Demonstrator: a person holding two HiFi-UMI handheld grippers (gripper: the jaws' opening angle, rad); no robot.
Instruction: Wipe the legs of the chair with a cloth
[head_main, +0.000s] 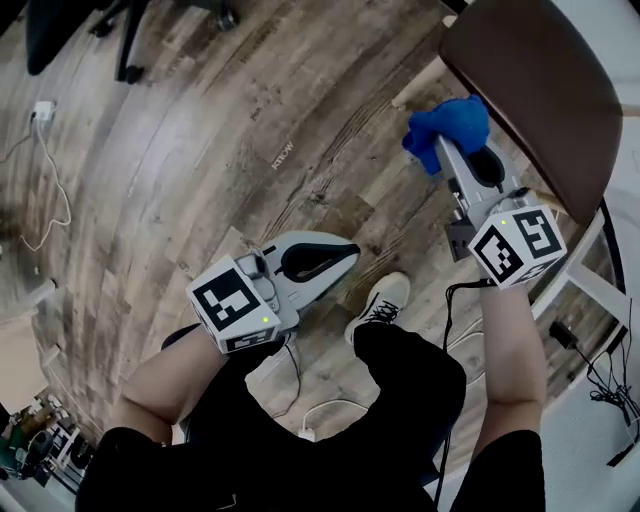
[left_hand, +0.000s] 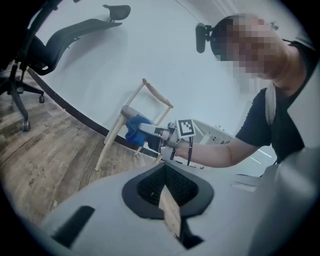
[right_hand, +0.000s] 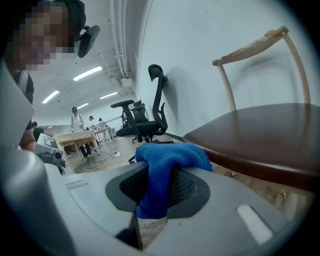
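The chair has a dark brown seat (head_main: 540, 90) and pale wooden legs (left_hand: 111, 139); it stands at the upper right of the head view. My right gripper (head_main: 447, 148) is shut on a blue cloth (head_main: 450, 125) just beside the seat's near edge. In the right gripper view the cloth (right_hand: 162, 170) bunches out of the jaws, with the seat (right_hand: 260, 135) close on the right. My left gripper (head_main: 340, 258) hangs shut and empty over the floor, well left of the chair. Its own view shows the chair, the cloth (left_hand: 135, 129) and the right gripper (left_hand: 150, 131) ahead.
A black office chair (head_main: 120, 30) stands at the far left, with a plug and white cable (head_main: 45, 150) on the wood floor. The person's shoe (head_main: 380, 305) is between the grippers. A white frame (head_main: 590, 270) and cables (head_main: 600, 370) lie right of the chair.
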